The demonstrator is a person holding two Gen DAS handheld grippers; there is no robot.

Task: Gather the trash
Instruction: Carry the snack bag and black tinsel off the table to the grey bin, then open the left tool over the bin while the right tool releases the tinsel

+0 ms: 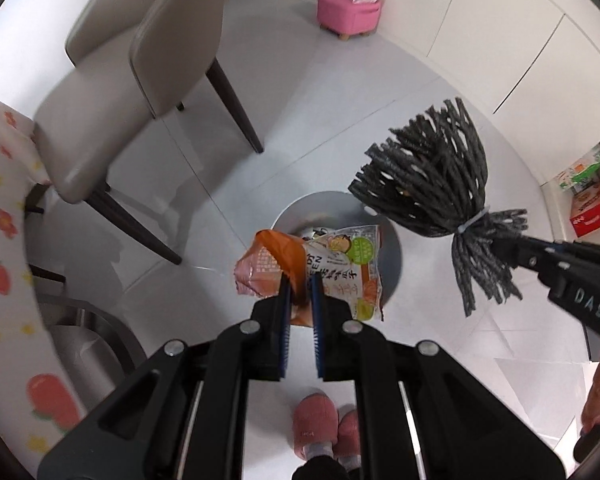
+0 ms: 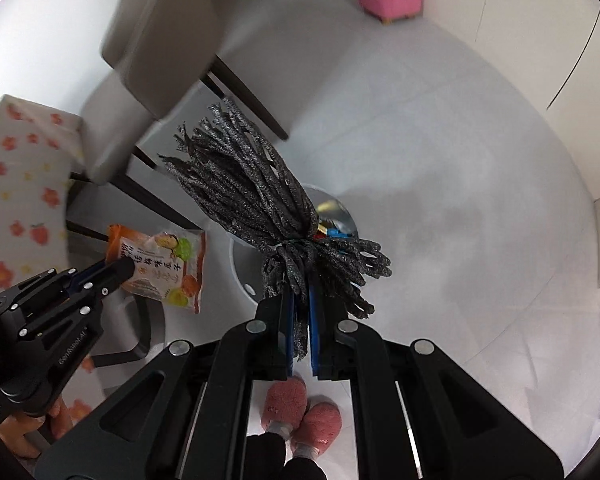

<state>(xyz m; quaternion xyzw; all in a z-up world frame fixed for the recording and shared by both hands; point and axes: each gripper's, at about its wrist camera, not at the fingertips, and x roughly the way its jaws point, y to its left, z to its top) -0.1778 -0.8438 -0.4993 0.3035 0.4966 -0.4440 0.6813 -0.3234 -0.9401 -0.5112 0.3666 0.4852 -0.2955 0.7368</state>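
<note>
An orange snack bag is being gripped by the left tongs, its torn edge pinched between the blue pads, and it is being held in the air above the round grey trash bin on the floor. A bundle of dark grey mop strings is being clamped by the right tongs and held over the same bin. Pink slippers are being worn below, and a pink stool is seen far off
</note>
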